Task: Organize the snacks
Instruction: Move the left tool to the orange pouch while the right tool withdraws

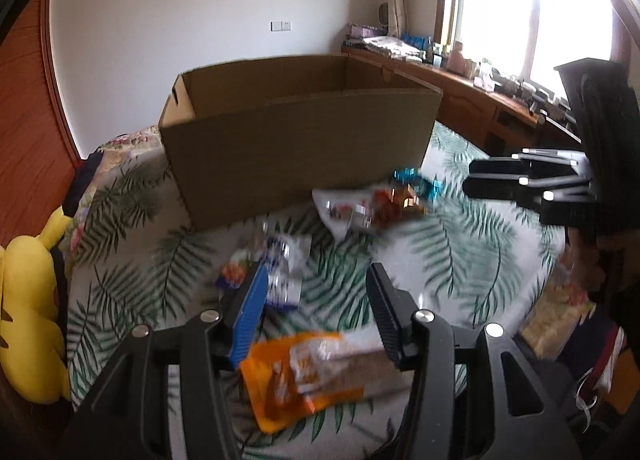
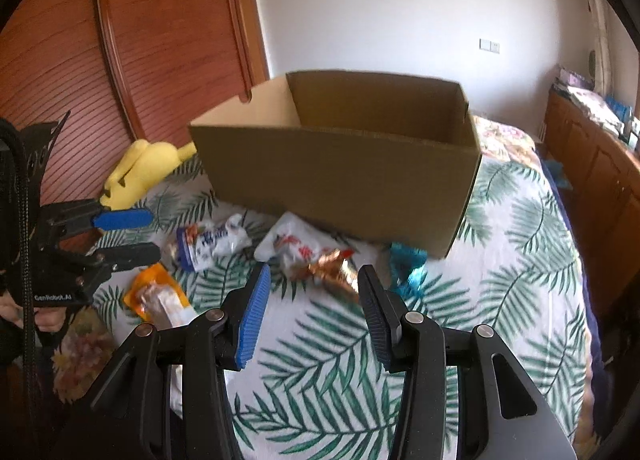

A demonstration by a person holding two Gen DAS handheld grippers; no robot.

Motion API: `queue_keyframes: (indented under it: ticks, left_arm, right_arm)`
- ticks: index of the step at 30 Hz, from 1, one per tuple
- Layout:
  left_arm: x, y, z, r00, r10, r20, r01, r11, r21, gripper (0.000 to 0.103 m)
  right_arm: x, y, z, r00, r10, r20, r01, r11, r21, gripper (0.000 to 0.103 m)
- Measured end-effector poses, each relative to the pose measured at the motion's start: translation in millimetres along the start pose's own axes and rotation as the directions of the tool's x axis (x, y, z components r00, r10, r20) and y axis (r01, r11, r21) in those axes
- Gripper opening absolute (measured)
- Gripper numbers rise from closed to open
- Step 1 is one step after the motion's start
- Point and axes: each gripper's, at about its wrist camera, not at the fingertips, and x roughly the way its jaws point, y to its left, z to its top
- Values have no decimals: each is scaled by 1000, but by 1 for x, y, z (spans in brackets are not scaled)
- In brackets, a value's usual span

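1. Bedroom: bed with palm-leaf bedspread (image 2: 500,260) fills the lower half of both views; reddish wood wardrobe (image 2: 140,59) upper left in right wrist view; bright window (image 1: 532,11) upper right in left wrist view, with a cluttered wooden counter (image 1: 460,87) under it
2. Open cardboard box (image 1: 296,147) sits on the bedspread, centre of both frames, top open, nothing seen inside from these angles
3. Snacks lie loose on the bedspread just in front of the box, none in the box as far as visible
4. White-and-blue packet (image 2: 212,242): left of centre in right wrist view
5. White-and-red bag (image 2: 288,244) near the box's front wall, a gold-brown wrapper (image 2: 336,264) touching it, a teal foil wrapper (image 2: 408,264) just to the right
6. Orange packet (image 1: 296,372): bottom centre of left wrist view, below and between the fingers; contact can't be told, frame is blurred
7. Left gripper (image 1: 316,300): jaws spread, nothing pinched
8. Right gripper (image 2: 314,296): jaws spread, empty, over the bedspread just short of the gold-brown wrapper
9. Each gripper shows at the edge of the other's view: left one at mid-left, right one at mid-right
10. Yellow plush toy (image 2: 136,171) lies at the bed's edge, left of the box
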Motion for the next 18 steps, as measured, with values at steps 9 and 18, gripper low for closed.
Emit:
queue_keyframes:
  ticks: [9, 18]
  left_arm:
    - [-5, -7, -40, 998, 11, -56, -7, 998, 66, 55]
    - [-4, -28, -60, 995, -13, -98, 26, 990, 141, 58]
  right_arm:
    - [-3, 3, -18, 1000, 9, -18, -8, 1000, 9, 46]
    - [-7, 7, -22, 1000, 19, -21, -19, 1000, 10, 46]
